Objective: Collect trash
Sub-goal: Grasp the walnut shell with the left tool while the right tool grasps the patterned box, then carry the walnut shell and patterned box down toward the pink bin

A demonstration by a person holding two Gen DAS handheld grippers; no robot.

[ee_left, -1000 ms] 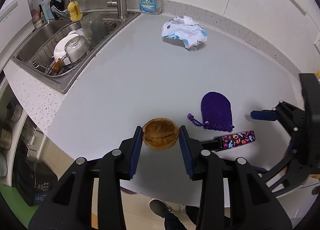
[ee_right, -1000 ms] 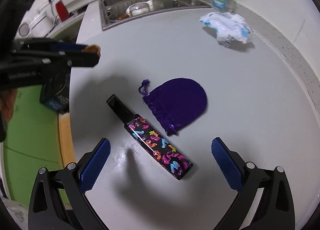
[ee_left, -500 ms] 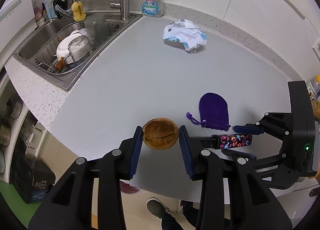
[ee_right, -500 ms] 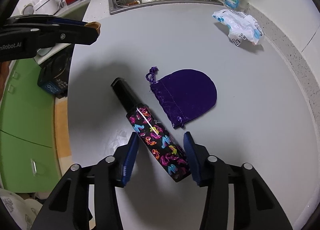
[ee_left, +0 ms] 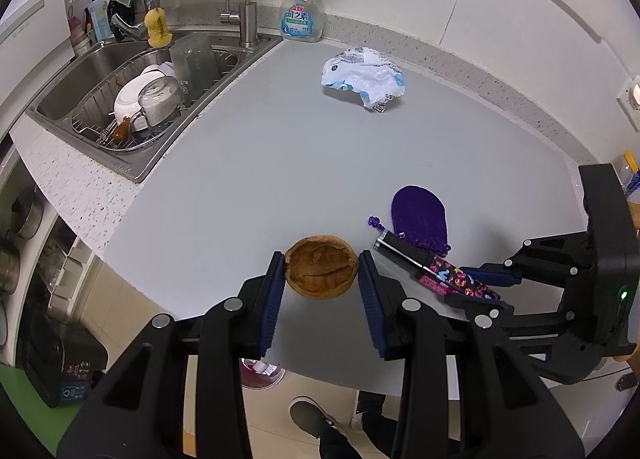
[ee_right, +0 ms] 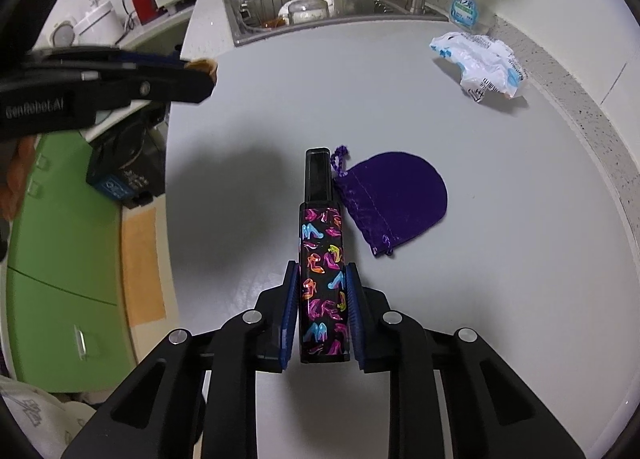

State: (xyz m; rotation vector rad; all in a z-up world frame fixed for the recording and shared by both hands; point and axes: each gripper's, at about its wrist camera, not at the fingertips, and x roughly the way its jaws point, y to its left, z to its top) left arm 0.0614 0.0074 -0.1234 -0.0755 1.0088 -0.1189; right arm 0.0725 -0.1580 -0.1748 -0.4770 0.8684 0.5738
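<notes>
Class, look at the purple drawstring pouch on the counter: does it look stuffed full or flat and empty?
Flat, apparently empty. The purple pouch lies spread against the grey counter with no bulge; its inside is hidden.

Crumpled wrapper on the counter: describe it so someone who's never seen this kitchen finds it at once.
Start at the steel sink and its faucet, then go to the clear soap pump bottle beside it at the wall. Just in front of that, on the grey countertop, lies the crumpled wrapper. It is the only white-and-blue plastic item there; the purple pouch lies flat, nearer the grippers.
</notes>
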